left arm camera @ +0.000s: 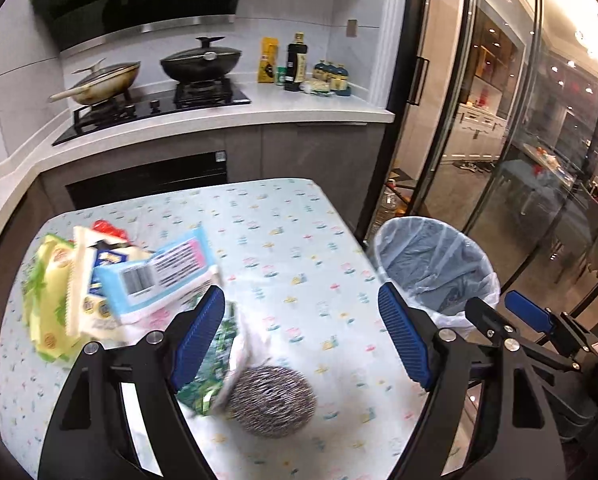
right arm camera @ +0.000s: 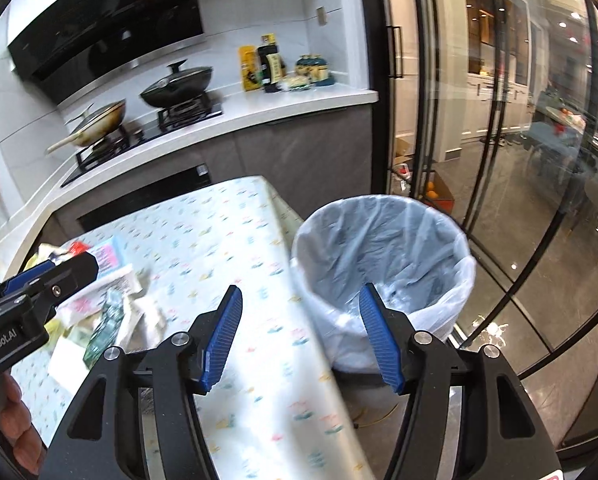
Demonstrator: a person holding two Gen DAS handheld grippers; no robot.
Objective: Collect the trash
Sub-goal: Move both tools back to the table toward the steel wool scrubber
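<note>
On the flowered tablecloth (left arm camera: 299, 232) lies a pile of trash: a blue-and-white packet with a barcode (left arm camera: 159, 276), a yellow-green wrapper (left arm camera: 49, 300), a green patterned wrapper (left arm camera: 215, 356) and a steel-wool scourer (left arm camera: 273, 400). My left gripper (left arm camera: 299, 290) hovers open over the cloth to the right of the pile, with nothing between its blue pads. My right gripper (right arm camera: 301, 288) hangs over the table's right edge, jaws apart and empty. Just beyond it stands the lined trash bin (right arm camera: 383, 264). The pile (right arm camera: 107, 308) shows at the left of the right wrist view.
A counter with a hob, two lidded pans (left arm camera: 201, 62) and bottles (left arm camera: 297, 64) runs behind the table. Glass sliding doors (right arm camera: 499, 160) stand to the right of the bin (left arm camera: 435, 268). The right gripper (left arm camera: 503, 304) shows beside the bin, and the left gripper (right arm camera: 71, 266) over the pile.
</note>
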